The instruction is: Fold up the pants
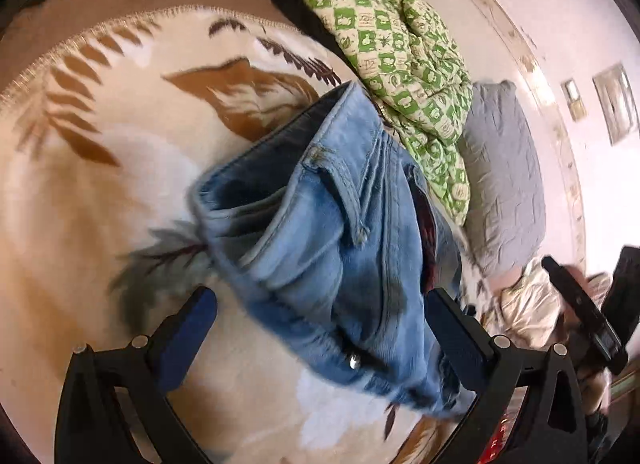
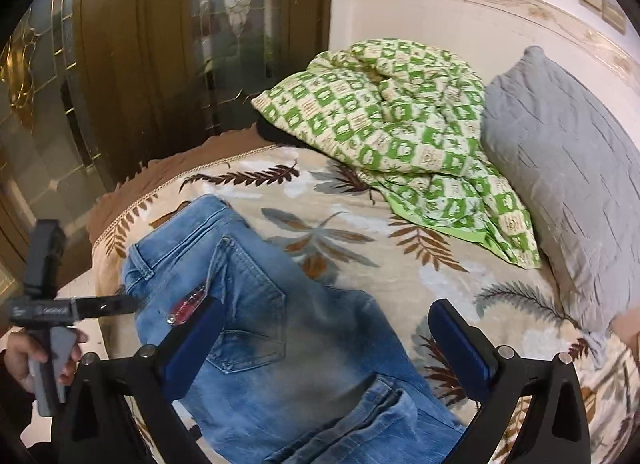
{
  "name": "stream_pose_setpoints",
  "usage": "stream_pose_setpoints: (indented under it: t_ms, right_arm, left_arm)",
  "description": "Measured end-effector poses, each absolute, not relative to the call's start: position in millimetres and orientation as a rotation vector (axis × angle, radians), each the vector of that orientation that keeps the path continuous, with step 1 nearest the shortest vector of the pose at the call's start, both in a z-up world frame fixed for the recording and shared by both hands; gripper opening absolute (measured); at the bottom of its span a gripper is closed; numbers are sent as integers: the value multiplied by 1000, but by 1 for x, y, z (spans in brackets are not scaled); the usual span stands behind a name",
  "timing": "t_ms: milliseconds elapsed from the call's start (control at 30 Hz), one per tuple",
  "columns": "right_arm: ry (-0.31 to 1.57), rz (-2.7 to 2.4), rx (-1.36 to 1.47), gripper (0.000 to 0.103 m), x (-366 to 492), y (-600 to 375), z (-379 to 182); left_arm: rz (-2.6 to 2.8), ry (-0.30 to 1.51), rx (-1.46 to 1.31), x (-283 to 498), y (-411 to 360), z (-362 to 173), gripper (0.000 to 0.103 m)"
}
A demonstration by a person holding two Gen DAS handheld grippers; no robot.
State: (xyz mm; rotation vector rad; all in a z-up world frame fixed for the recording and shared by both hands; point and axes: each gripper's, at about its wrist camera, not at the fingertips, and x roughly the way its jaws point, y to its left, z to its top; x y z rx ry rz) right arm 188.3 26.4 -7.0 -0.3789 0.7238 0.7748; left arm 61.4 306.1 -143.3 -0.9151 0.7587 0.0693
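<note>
Hidden: jeans (image 2: 280, 328) legs are cut off below both frames.
Left-view only: waistband opening is seen.
Fingers: left gripper (image 1: 320, 328) and right gripper (image 2: 328, 340) are spread, nothing grasped.

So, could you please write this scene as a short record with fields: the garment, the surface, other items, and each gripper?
garment: blue jeans, lying on the bed, partly folded, back pocket facing up
surface: leaf-print blanket
other items: green checked quilt, bunched beside a grey pillow
left gripper: fingers wide apart, over the jeans' waistband end, gripping nothing
right gripper: fingers wide apart, above the jeans, gripping nothing
</note>
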Motion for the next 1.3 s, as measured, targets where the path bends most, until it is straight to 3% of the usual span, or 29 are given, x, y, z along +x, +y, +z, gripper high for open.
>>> stream_pose_setpoints:
  t_ms: [567,667,733,800,1067,1200,1300]
  right_arm:
    - [821,939,-491,103,196,140,1]
    - [851,915,-615,103,194,182,-8]
    - [872,900,-665,103,194,203,-13]
    - [891,889,-699,103,196,222,-18]
    - [1018,840,-793,100,215,286,-46]
    - [1102,810,-843,84,222,312,-63]
    - [1156,759,-900,81,226,327,-80]
  left_arm:
    - [106,639,-883,63,304,-148,103]
    - [149,646,-869,60,305,-148,88]
    - [204,646,-897,53,314,-153,48]
    - [181,638,-965,48,325,-161,39]
    - [147,644,-928,50,325,-159,37]
    - [155,648,-899,53,322,-156,37]
    - [151,648,-900,54,322,-156,38]
